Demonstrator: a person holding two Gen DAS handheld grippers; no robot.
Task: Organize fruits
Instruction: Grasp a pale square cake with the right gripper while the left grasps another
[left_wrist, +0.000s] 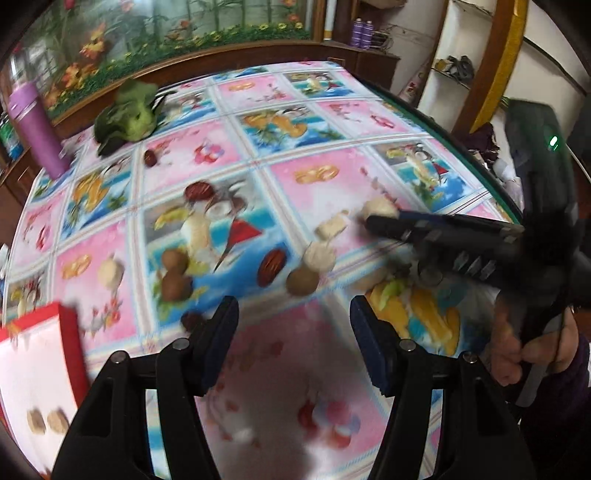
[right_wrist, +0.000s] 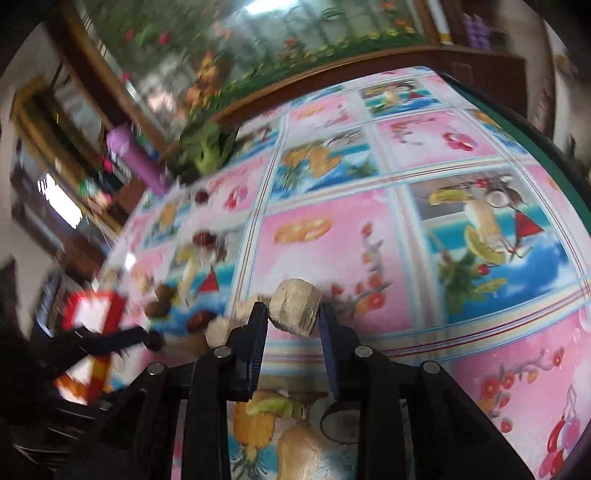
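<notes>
Small fruits lie scattered on the patterned tablecloth (left_wrist: 325, 122): red dates (left_wrist: 272, 263), brown longans (left_wrist: 302, 282) and pale beige chunks (left_wrist: 320, 255). My right gripper (right_wrist: 293, 314) is shut on one pale beige chunk (right_wrist: 295, 308), close over the cloth; the left wrist view shows this gripper (left_wrist: 373, 221) coming in from the right with the chunk (left_wrist: 378, 207) at its tip. My left gripper (left_wrist: 293, 343) hangs open over the near part of the table with nothing between its fingers. A dark date (left_wrist: 190, 319) lies just beside its left finger.
A red-rimmed white box (left_wrist: 37, 350) at the near left holds two brownish pieces (left_wrist: 48, 421). A purple bottle (left_wrist: 33, 125) and a green leafy vegetable (left_wrist: 129, 114) stand at the far left. The table's dark edge (left_wrist: 436, 122) runs along the right. A hand (left_wrist: 517, 350) holds the right gripper.
</notes>
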